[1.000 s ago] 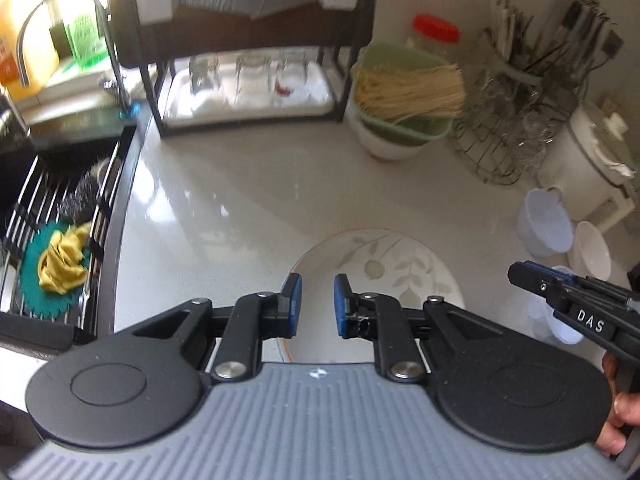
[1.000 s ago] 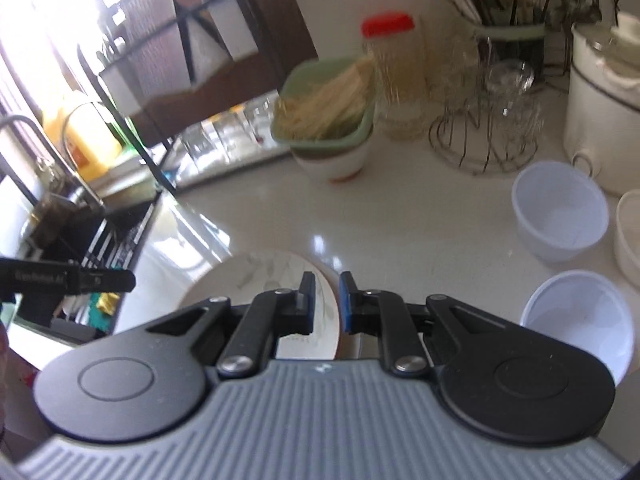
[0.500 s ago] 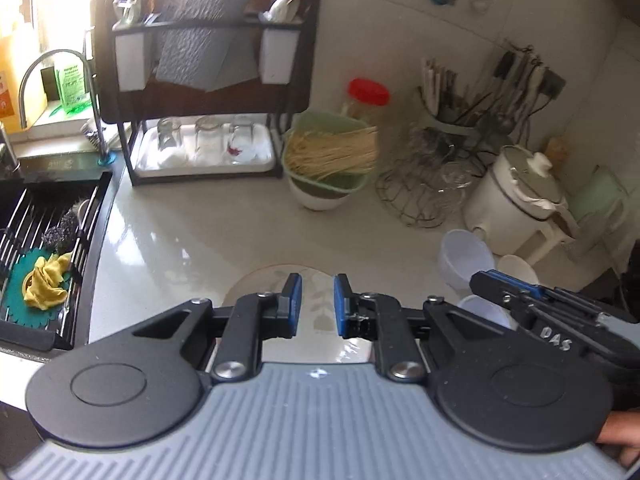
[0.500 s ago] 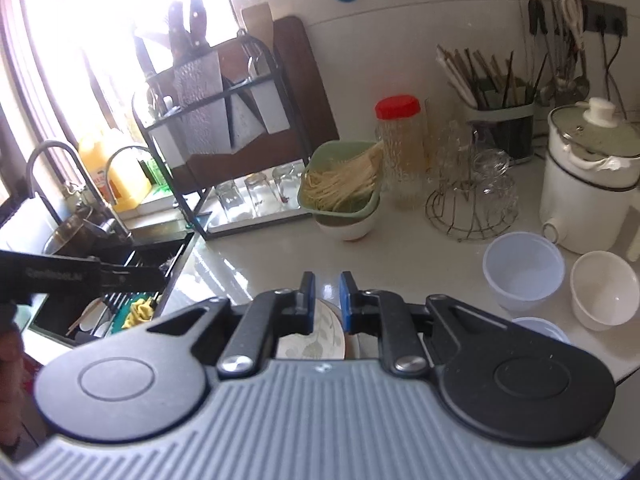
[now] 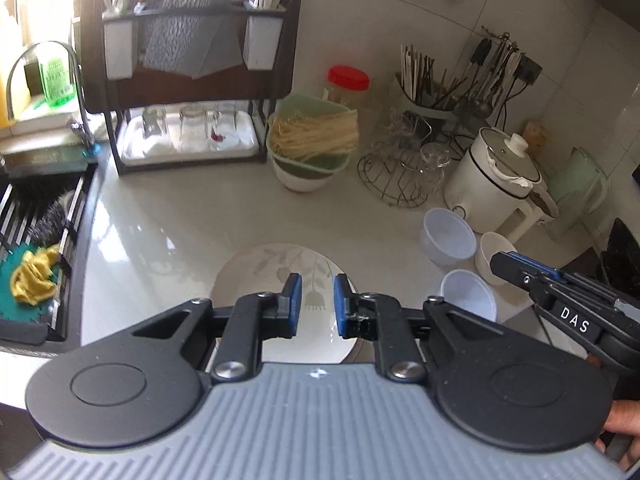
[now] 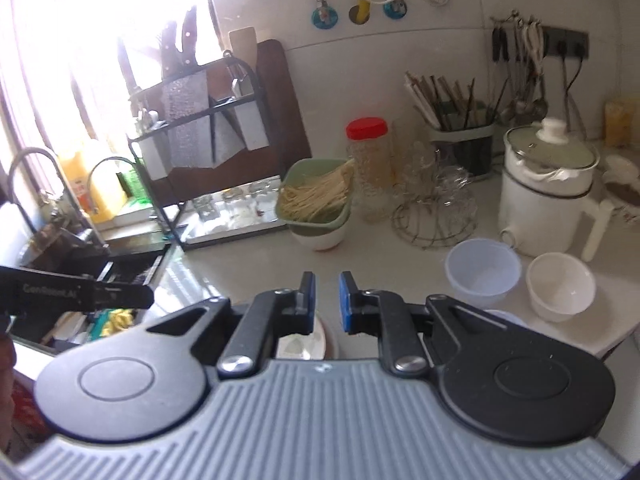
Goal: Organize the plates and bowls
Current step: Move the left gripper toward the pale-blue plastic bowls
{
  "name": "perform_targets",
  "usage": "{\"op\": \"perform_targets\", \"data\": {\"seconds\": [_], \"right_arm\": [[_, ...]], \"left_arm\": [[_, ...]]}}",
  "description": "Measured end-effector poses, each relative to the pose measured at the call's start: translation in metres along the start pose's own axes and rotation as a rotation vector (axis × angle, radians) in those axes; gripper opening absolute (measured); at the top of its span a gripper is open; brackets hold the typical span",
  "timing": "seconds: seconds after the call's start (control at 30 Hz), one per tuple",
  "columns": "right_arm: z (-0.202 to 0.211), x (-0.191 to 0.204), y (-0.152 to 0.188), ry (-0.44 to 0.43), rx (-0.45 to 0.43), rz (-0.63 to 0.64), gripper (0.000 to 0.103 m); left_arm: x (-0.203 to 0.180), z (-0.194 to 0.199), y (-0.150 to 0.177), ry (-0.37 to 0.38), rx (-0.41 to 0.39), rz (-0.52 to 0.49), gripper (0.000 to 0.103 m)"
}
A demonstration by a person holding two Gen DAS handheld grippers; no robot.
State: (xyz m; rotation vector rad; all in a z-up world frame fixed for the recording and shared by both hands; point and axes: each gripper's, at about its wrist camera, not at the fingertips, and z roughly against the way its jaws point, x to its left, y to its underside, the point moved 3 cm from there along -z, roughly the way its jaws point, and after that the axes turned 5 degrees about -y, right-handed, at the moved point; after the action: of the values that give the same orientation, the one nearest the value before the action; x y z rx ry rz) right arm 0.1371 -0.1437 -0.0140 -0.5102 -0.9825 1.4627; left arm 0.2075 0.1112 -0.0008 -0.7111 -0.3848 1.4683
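A white plate with a grey leaf pattern lies flat on the pale counter, just beyond and below my left gripper. That gripper hangs above the plate's near side, shut, with nothing between its blue pads. To the plate's right stand a translucent bowl, a white bowl and a second translucent bowl. My right gripper is shut and empty too, raised over the counter, with the plate mostly hidden under its fingers. The bowls sit to its right.
A sink with a drain rack and yellow cloth lies at the left. Along the back stand a dark dish rack with glasses, a green basket of noodles, a wire glass stand and a white electric pot. The counter's edge runs near the bowls.
Both grippers have risen and drawn back from the plate, so more of the counter and wall shows. The plate and bowls stay where they were. Both stay shut.
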Motion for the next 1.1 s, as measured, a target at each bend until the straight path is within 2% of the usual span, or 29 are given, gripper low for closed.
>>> {"op": "perform_targets", "data": {"seconds": [0.27, 0.43, 0.63, 0.83, 0.9, 0.97, 1.03, 1.07, 1.1], "right_arm": [[-0.002, 0.02, 0.015, 0.068, 0.017, -0.043, 0.015], [0.002, 0.017, 0.019, 0.125, 0.016, -0.038, 0.015], [0.006, -0.012, 0.032, 0.202, 0.013, -0.017, 0.015], [0.012, -0.068, 0.032, 0.259, 0.04, -0.063, 0.017], [0.013, -0.084, 0.033, 0.277, 0.046, -0.082, 0.017], [0.013, -0.098, 0.035, 0.286, 0.062, -0.099, 0.017], [0.016, -0.11, 0.036, 0.3, 0.073, -0.105, 0.017], [0.018, -0.117, 0.037, 0.307, 0.071, -0.113, 0.02], [0.018, -0.124, 0.037, 0.31, 0.07, -0.124, 0.032]], "left_arm": [[0.015, -0.016, 0.01, 0.046, 0.008, -0.057, 0.018], [0.018, -0.024, 0.016, 0.066, 0.021, -0.053, 0.018], [-0.001, -0.056, 0.023, 0.083, 0.042, -0.071, 0.018], [-0.047, -0.091, 0.024, 0.132, 0.085, -0.078, 0.019], [-0.063, -0.102, 0.024, 0.144, 0.101, -0.08, 0.029], [-0.079, -0.113, 0.022, 0.146, 0.114, -0.083, 0.054], [-0.092, -0.121, 0.021, 0.148, 0.116, -0.086, 0.062], [-0.098, -0.126, 0.02, 0.151, 0.117, -0.09, 0.062], [-0.104, -0.132, 0.02, 0.153, 0.123, -0.096, 0.062]]}}
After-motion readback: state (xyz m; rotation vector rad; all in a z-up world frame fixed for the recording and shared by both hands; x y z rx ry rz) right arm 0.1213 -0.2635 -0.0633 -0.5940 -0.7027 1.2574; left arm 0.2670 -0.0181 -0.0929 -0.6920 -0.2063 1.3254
